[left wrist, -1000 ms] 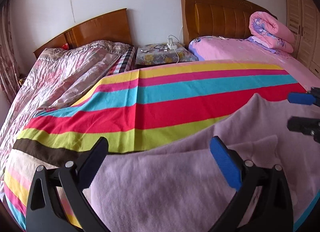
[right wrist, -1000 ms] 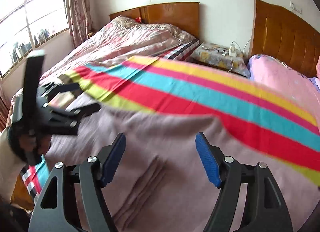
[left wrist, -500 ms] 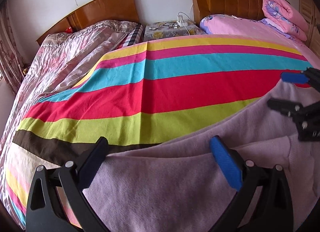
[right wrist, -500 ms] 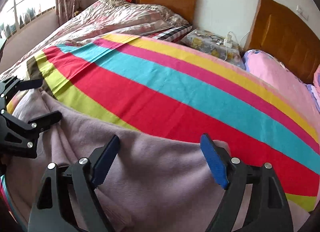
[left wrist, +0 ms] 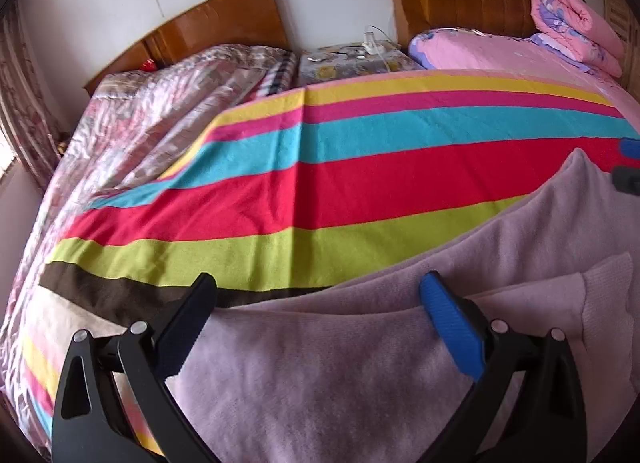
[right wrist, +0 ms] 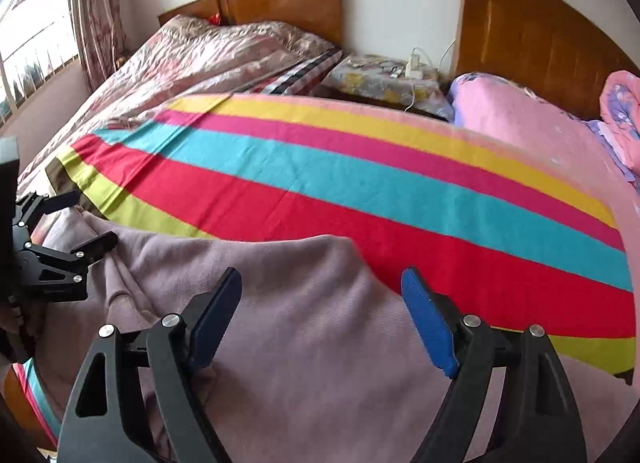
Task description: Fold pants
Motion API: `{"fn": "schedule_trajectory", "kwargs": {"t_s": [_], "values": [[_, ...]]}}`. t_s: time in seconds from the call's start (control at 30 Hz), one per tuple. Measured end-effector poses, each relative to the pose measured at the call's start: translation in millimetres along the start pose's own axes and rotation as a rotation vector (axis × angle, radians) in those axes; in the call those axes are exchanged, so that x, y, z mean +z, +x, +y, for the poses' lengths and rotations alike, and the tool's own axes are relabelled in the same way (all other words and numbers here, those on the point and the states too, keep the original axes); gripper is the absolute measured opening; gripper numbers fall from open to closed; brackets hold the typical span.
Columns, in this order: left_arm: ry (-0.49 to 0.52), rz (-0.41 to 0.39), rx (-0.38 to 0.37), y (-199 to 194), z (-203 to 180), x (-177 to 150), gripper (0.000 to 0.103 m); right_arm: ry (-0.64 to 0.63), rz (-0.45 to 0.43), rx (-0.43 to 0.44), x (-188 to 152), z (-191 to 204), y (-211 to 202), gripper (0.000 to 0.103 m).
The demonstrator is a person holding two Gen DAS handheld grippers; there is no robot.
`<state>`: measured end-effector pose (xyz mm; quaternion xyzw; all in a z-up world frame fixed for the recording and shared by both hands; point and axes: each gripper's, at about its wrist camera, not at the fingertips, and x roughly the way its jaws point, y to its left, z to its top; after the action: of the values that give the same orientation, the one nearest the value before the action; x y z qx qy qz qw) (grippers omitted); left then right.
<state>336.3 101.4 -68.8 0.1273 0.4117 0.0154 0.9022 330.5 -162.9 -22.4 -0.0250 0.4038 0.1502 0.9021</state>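
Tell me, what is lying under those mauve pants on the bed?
The pants lie on a striped blanket; its green, red and blue stripes show beyond the pants' far edge. What sits beneath the blanket, and the blanket directly under the pants, is covered.

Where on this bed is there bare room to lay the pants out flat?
The striped blanket is bare from the pants edge up to the nightstand. Crowded: the quilt on one side, the rolled pink duvet by the far headboard.
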Motion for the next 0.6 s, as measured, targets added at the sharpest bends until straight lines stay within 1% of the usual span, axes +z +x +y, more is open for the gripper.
{"fn": "schedule_trajectory", "kwargs": {"t_s": [0.03,0.07,0.13,0.2,0.27,0.3,0.33,0.37,0.4,0.43,0.47,0.5,0.57,0.6], "values": [[-0.001,-0.031,-0.001,-15,-4,2,0.1,-0.002,-0.012,0.002,-5,-7,-12,0.086],[-0.004,-0.068,-0.056,-32,-11,6,0.101,-0.01,-0.02,-0.017,-12,-16,-25,0.088],[0.029,-0.131,-0.151,-64,-36,16,0.101,0.001,0.004,-0.048,-26,-38,-36,0.088],[0.11,-0.173,-0.216,-87,-73,19,0.101,0.051,0.053,-0.068,-41,-71,-40,0.088],[0.209,-0.186,-0.286,-98,-115,15,0.102,0.101,0.109,-0.084,-52,-99,-35,0.088],[0.258,-0.187,-0.3,-99,-134,10,0.102,0.125,0.136,-0.072,-59,-113,-33,0.088],[0.302,-0.179,-0.294,-95,-150,5,0.102,0.145,0.156,-0.074,-66,-126,-29,0.088],[0.338,-0.156,-0.282,-88,-164,-1,0.102,0.175,0.171,-0.116,-74,-142,-26,0.088],[0.357,-0.126,-0.281,-78,-173,-7,0.102,0.205,0.166,-0.11,-77,-154,-27,0.086],[0.366,-0.091,-0.278,-67,-178,-14,0.102,0.244,0.142,-0.056,-80,-163,-33,0.084],[0.377,-0.076,-0.263,-57,-180,-20,0.102,0.277,0.12,-0.033,-80,-169,-41,0.083],[0.365,-0.098,-0.274,-59,-178,-21,0.102,0.277,0.104,-0.042,-79,-168,-48,0.083],[0.357,-0.071,-0.262,-54,-177,-20,0.102,0.252,0.05,-0.152,-77,-158,-66,0.089],[0.361,-0.078,-0.257,-53,-179,-20,0.102,0.247,0.031,-0.137,-78,-152,-72,0.089]]}}
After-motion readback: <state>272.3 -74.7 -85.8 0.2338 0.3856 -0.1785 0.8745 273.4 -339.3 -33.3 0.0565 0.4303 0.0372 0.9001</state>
